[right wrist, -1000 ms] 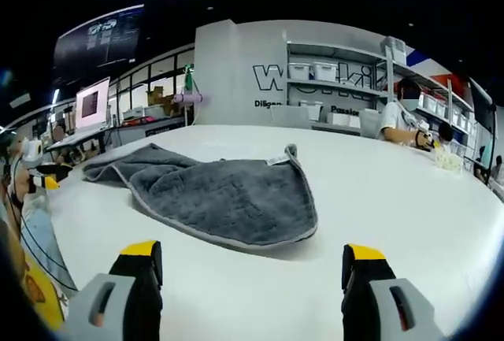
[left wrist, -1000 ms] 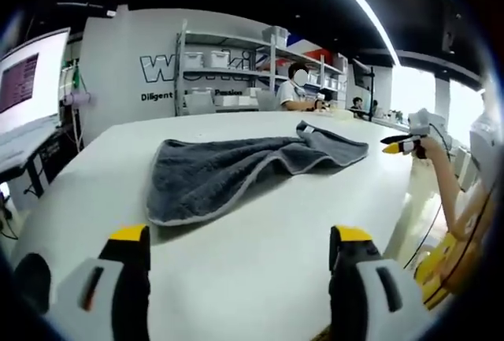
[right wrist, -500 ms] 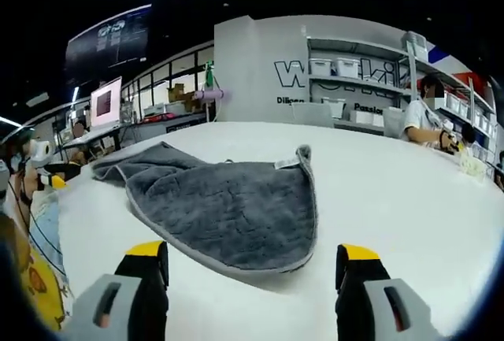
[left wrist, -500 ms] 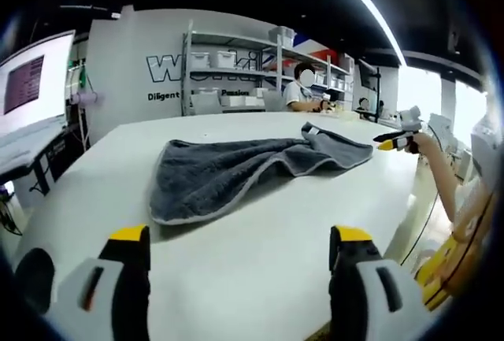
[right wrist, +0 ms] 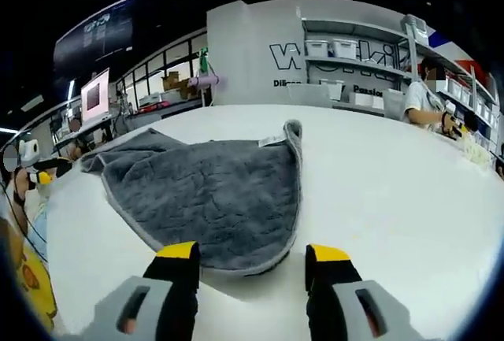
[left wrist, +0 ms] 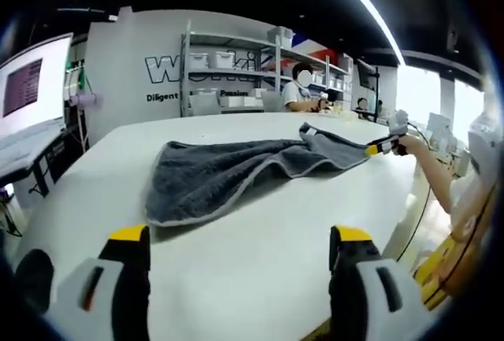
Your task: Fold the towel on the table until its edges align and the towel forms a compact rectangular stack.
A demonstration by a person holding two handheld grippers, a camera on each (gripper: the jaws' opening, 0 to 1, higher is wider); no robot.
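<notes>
Left claw (left wrist: 240,239) & right claw (right wrist: 248,258): black jaws, yellow tips, grey housings w/ dark slots

A metal shelf rack (left wrist: 236,69) holding white bins (left wrist: 211,59) stands against a grey wall (left wrist: 134,65) with large white lettering (left wrist: 169,67). A person (left wrist: 298,93) in white sits beside the rack at the far end. A lit monitor (left wrist: 31,81) stands off to the left, and a ceiling light strip (left wrist: 362,10) runs overhead
</notes>
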